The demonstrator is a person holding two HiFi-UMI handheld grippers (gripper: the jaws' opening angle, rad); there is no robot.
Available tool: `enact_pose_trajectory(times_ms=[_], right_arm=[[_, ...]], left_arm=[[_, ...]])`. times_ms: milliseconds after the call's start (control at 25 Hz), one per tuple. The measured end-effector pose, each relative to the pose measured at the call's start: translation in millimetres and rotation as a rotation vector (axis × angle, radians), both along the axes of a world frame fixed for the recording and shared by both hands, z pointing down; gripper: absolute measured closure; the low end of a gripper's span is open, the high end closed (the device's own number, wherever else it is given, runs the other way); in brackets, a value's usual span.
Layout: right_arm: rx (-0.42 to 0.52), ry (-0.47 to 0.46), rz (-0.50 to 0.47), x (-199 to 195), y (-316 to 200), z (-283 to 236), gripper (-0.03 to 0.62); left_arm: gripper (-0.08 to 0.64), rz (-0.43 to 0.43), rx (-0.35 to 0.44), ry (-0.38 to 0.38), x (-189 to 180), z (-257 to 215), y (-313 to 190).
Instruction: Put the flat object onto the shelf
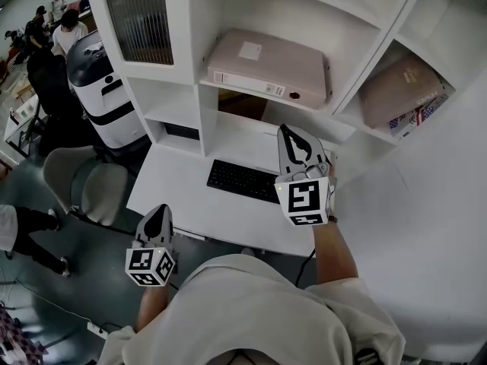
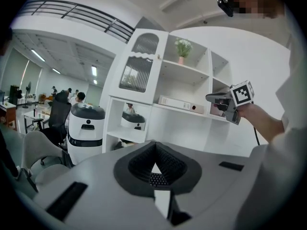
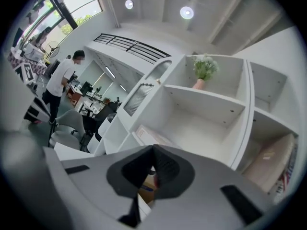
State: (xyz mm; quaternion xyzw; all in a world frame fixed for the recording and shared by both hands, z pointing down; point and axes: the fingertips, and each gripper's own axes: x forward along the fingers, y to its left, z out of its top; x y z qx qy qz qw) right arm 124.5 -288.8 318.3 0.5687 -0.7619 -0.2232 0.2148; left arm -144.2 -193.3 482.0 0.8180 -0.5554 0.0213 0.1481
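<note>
Left hand-held gripper [image 1: 156, 211] hangs closed, empty, off the desk [image 1: 171, 185]; right hand-held gripper [image 1: 289, 135], likewise closed, hovers above it; binder [image 1: 266, 65] rests on shelf [image 1: 242, 92].

Bright even indoor light, ceiling lamps [image 3: 186, 12] glaring, fisheye edges dark, curved

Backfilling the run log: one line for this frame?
binder: flat on shelf | right gripper: shut, empty, before shelf | left gripper: shut, empty, low
</note>
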Motion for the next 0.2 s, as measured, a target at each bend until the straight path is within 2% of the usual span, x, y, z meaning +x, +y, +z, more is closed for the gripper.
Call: enact_pose_trajectory(times_ms=[200], right_arm=[[0.006,-0.081,-0.022,1.5,9.7,1.6,0.589]], left_arm=[[0.568,0.007,0.007,-0.001,6.1,-2.2,-0.1]])
